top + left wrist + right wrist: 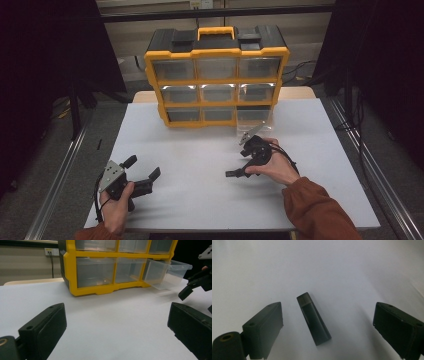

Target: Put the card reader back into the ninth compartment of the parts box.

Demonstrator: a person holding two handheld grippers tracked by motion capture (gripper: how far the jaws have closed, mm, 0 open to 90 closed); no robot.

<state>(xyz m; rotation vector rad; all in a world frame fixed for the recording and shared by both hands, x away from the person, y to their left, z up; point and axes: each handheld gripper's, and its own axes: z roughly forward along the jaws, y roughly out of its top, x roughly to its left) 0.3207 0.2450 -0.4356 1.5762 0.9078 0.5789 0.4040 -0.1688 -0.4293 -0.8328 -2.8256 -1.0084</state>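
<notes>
The right tool (327, 327) hangs over the small dark stick (313, 318) lying flat on the white counter (200, 165), near the pulled-out bottom-right drawer (167, 273), jaws apart astride it to grasp, while the left tool (142, 175) rests open, clear.

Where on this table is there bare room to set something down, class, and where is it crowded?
Free: the middle of the table between the left gripper and right gripper, and the left strip beside the yellow organizer. Crowded: around the pulled-out clear drawer and the dark stick.
</notes>
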